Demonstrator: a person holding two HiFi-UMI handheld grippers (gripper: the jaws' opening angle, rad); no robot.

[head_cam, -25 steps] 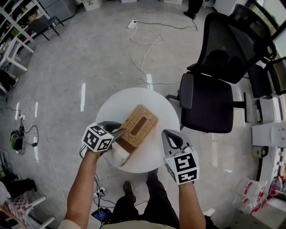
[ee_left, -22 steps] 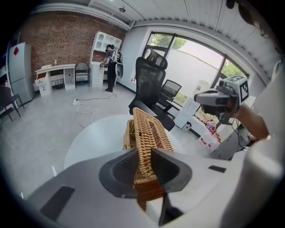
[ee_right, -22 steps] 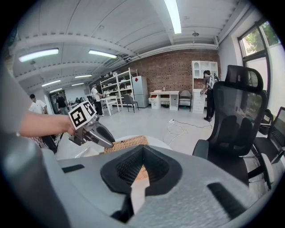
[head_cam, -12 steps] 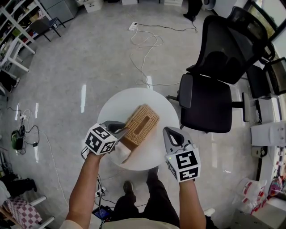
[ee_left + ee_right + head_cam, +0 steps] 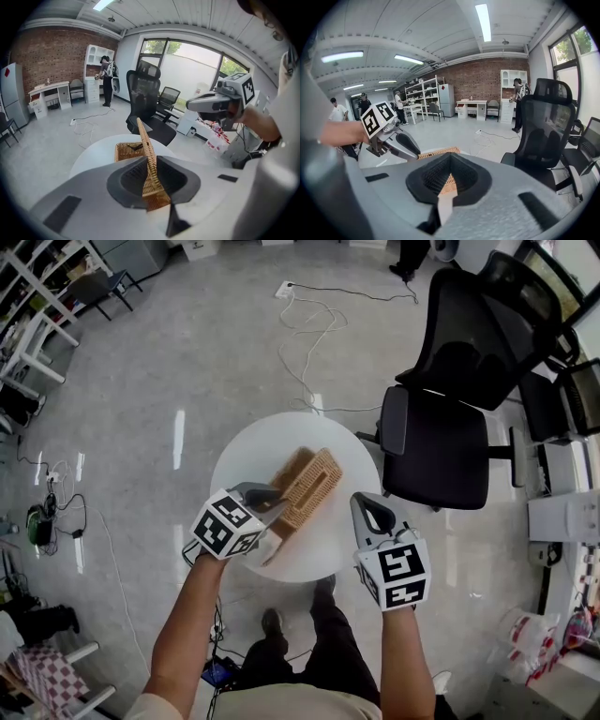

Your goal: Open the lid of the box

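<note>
Surface: white round table
Left gripper: clamped on raised wicker lid
Right gripper: jaws together, empty

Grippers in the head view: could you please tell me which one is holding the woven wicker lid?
The left gripper: its jaws grip the edge of the tan woven wicker lid, which stands tilted up on edge. The right gripper has nothing between its jaws.

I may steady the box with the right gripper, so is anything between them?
Nothing visible: only bare table separates the right gripper from the wicker box. The left gripper is clamped on the raised lid from the other side.
</note>
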